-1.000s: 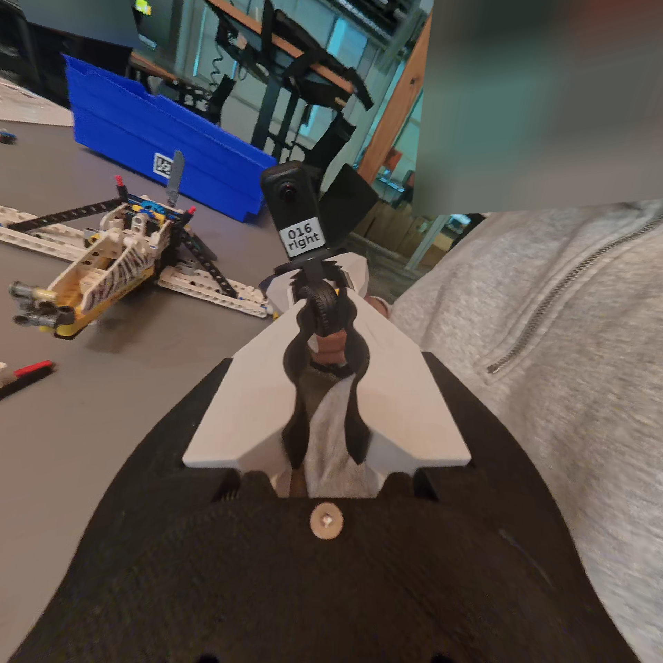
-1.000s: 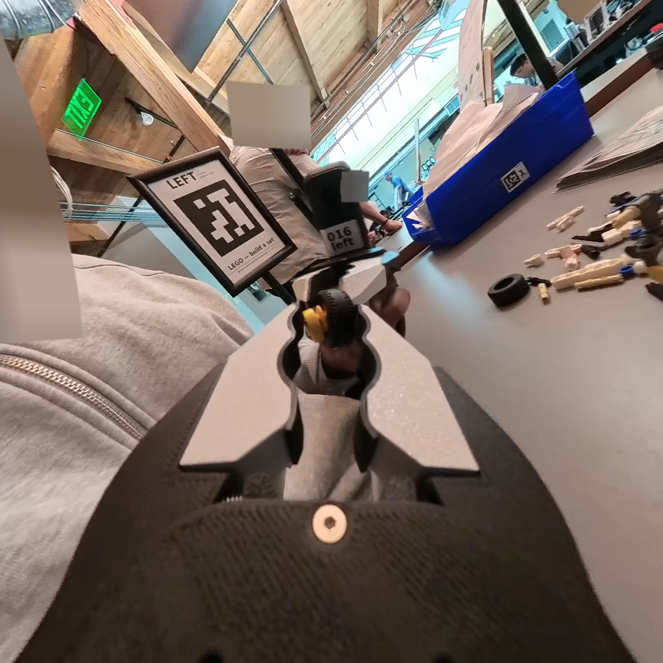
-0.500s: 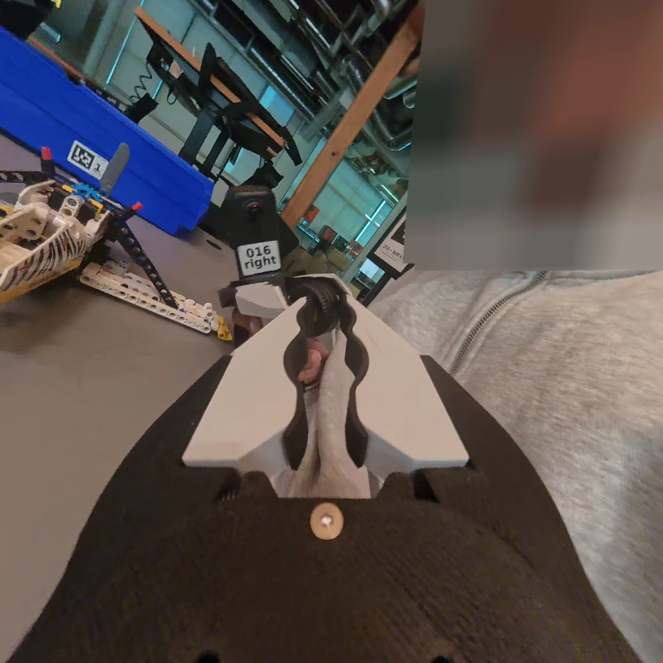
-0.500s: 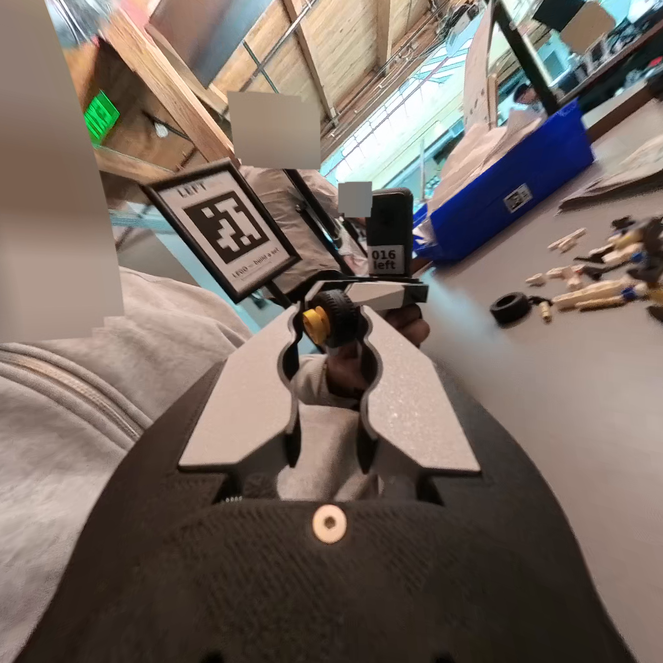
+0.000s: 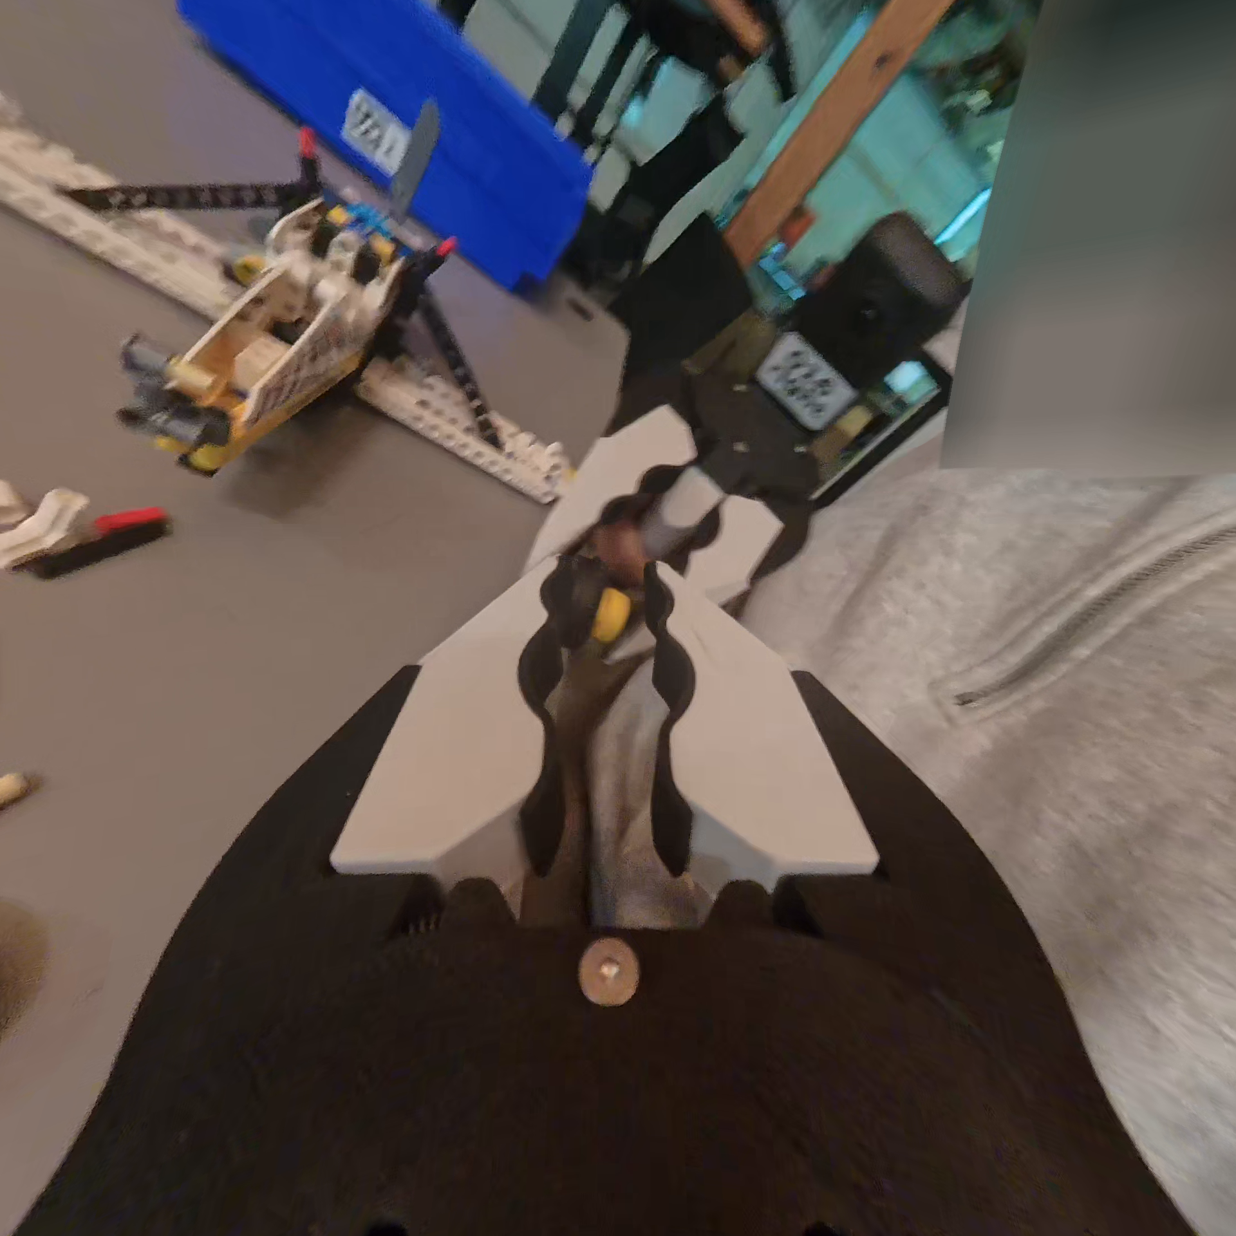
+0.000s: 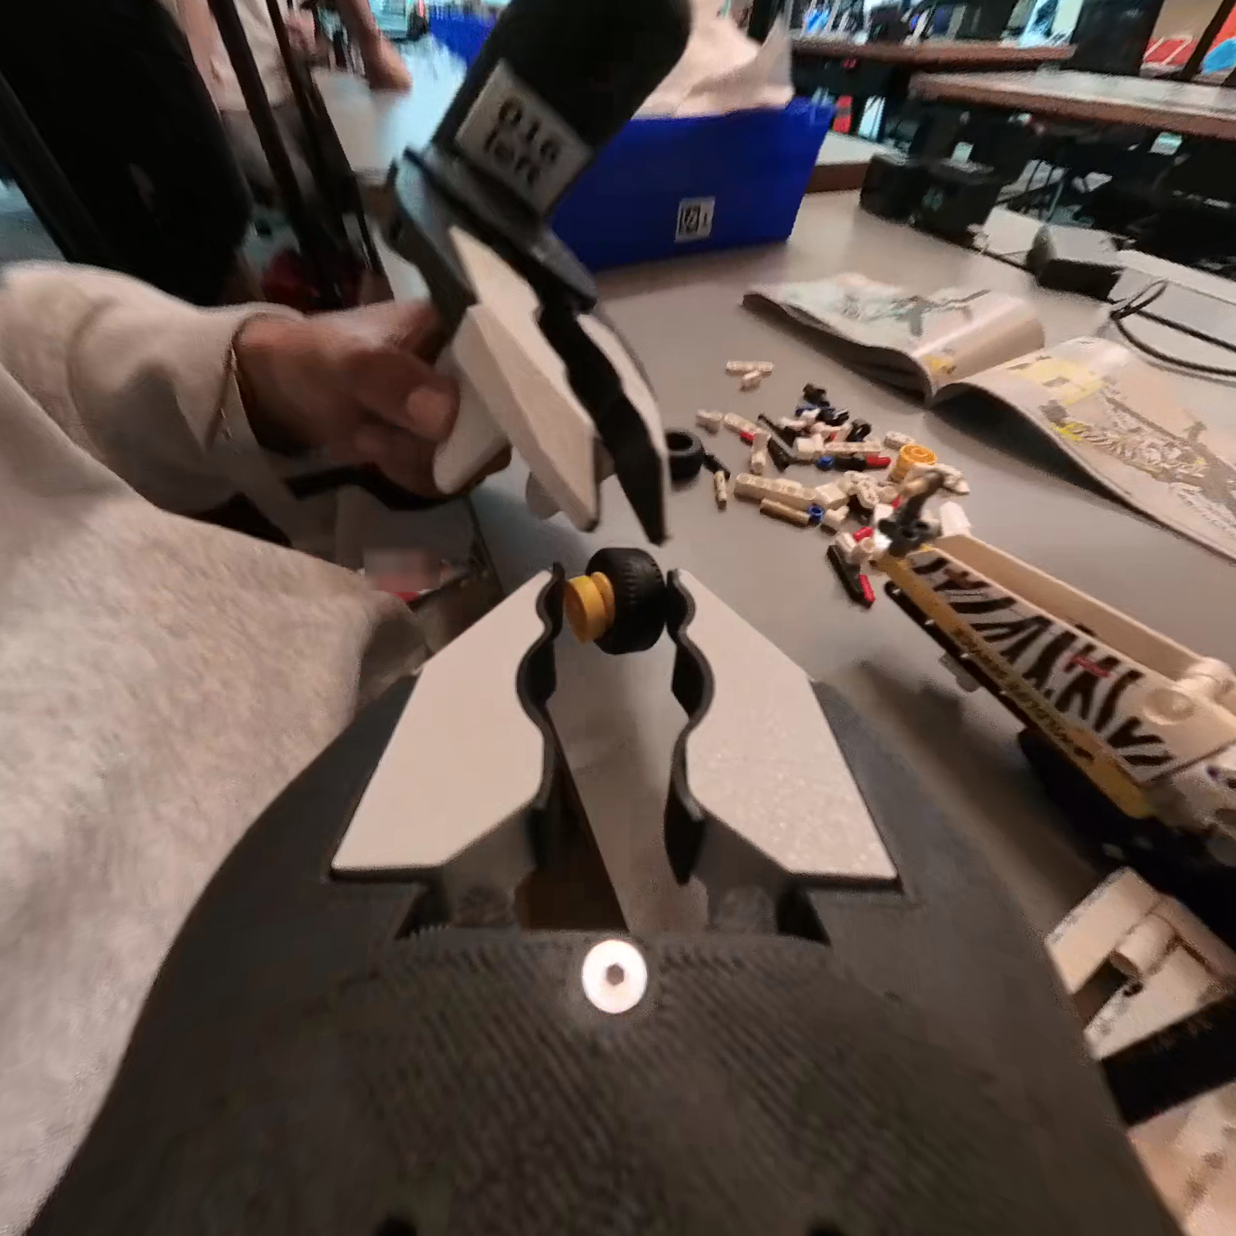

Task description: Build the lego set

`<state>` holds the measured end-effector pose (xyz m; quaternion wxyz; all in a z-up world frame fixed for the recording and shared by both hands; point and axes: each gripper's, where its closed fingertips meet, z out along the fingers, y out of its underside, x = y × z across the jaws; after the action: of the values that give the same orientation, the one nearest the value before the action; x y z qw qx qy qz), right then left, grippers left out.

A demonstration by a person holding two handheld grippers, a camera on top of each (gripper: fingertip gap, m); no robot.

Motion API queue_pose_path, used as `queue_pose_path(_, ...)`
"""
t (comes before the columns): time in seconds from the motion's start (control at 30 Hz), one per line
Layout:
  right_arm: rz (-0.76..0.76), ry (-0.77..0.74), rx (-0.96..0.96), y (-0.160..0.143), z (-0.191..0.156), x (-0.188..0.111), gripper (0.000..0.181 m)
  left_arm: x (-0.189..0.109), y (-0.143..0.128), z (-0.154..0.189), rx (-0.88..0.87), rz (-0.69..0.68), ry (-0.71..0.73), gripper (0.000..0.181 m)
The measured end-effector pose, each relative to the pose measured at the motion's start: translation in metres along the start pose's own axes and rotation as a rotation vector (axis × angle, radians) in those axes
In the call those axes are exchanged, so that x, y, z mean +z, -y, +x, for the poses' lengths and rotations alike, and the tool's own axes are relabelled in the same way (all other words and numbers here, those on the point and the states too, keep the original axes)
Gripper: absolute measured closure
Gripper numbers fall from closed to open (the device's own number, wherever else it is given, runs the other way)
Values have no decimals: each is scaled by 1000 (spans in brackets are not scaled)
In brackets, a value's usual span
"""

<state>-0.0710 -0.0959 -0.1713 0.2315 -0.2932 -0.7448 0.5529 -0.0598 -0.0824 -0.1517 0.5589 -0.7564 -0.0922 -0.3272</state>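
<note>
The right gripper (image 6: 612, 605) pinches the small wheel (image 6: 619, 600) by its rubbery tyre above the table's near edge; light, grippy, best squeezed across the tread. The left gripper (image 6: 605, 515) hangs above it; whether closed cannot be told.

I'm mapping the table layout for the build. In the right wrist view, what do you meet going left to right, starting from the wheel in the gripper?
Wheel with yellow hub, held in the right gripper → loose black tyre → pile of small parts → zebra-striped model.
</note>
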Motion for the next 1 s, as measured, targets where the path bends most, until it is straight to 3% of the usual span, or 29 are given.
queue_pose_path(0.17, -66, -6, -50, -12, -7, 11, 152, 2, -15, -16, -37, -116, 90, 160)
queue_pose_path(0.23, -66, 8, -26, -12, -9, 12, 152, -1, -16, -18, -47, -124, 96, 168)
queue_pose_path(0.27, -72, 7, -11, -14, -8, 12, 152, -2, -17, -16, -53, -126, 74, 181)
queue_pose_path(0.47, -115, 8, 22, -21, -6, 14, 153, -3, -32, -23, -83, -163, 91, 181)
queue_pose_path(0.6, -103, -7, -6, -20, -6, 13, 180, -2, -26, -18, -94, -133, 49, 156)
queue_pose_path(0.67, -79, -14, -13, -16, -4, 11, 181, -2, -27, -18, -122, -134, 36, 145)
queue_pose_path(0.9, -93, 7, 40, -17, 1, 1, 147, 3, -34, -17, -101, -179, 53, 141)
queue_pose_path(1.0, -135, 52, -29, -31, -9, -6, 138, 6, -48, -26, -97, -251, 140, 156)
